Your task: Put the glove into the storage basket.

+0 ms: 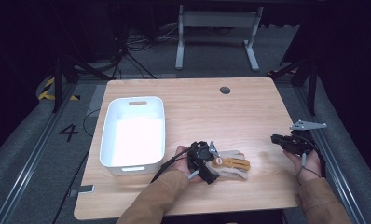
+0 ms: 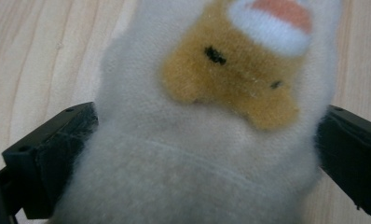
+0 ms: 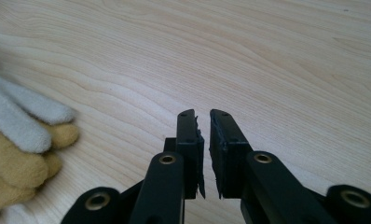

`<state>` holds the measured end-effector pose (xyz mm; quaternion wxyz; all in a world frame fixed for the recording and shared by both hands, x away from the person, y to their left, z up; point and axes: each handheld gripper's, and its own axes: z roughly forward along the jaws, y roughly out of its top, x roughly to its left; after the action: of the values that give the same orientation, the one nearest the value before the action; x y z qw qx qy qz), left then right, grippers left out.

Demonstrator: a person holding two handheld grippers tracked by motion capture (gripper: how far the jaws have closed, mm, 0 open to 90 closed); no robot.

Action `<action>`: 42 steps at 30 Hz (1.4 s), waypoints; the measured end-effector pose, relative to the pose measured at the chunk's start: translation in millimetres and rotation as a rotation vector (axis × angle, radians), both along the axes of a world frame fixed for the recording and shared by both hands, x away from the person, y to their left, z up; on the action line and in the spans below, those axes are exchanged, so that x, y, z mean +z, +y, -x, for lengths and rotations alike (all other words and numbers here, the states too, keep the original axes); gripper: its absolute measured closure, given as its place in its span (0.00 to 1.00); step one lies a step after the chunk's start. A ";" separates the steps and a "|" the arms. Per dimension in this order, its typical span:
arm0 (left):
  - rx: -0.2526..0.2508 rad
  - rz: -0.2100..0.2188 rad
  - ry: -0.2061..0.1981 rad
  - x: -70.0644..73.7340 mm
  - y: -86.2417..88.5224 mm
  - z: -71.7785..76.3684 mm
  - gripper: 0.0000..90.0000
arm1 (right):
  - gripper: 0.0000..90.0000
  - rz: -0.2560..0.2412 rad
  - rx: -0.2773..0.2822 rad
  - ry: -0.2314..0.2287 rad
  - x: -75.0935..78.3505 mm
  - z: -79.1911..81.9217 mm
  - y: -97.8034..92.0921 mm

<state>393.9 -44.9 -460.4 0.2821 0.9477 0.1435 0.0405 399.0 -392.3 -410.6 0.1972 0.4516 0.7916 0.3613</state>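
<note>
1. The left tool (image 1: 207, 158) is down at the front-middle of the table (image 1: 197, 107), right on top of a fuzzy glove (image 1: 230, 164). In the left gripper view the glove (image 2: 207, 140) sits between the two black jaws, which are spread wide and hugging its sides. I'd say it's wrapped around the cuff end but not really squeezed down on it yet.
2. The glove is cream fleece with tan patches, and it lies flat on the wood. Its long axis runs roughly left to right, cuff toward the left tool and fingers pointing toward the right side of the table.
3. The right tool (image 1: 286, 141) hangs near the right edge, well apart from the glove. Its jaws are almost pressed together with just a thin slit between them and nothing in there. In the right gripper view the glove's fingertips (image 3: 20, 135) peek in at the left.
4. A white bin (image 1: 133, 133) sits just to the left of the left hand (image 1: 181, 161), near the glove. So the left side is clearly the nearer one for a grab, and my guess is the glove then goes leftward into the bin.
5. Writing: a "4" marked on the floor (image 1: 69, 132) left of the table. There's a round white and orange patch on the glove, but I can't read anything on it.
</note>
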 end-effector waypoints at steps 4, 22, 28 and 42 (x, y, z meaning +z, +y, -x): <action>0.002 -0.019 0.008 2.0 -3.3 -0.2 0.02 | 0.90 -0.002 -0.008 0.000 0.0 2.3 -3.4; -0.017 -0.014 0.008 11.3 -1.1 3.9 0.45 | 0.88 -0.002 -0.018 -0.001 -0.6 3.6 -3.8; -0.020 -0.024 0.008 14.7 -1.7 6.9 0.70 | 0.88 -0.002 -0.016 -0.004 -0.4 3.7 -3.7; 0.030 -0.036 0.091 18.4 -1.8 2.6 0.76 | 0.88 -0.004 -0.020 -0.006 -0.7 3.5 -5.6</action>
<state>391.3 -46.7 -442.0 0.2574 0.9513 0.1696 0.0043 395.5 -397.9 -411.3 0.2022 0.4588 0.7856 0.3624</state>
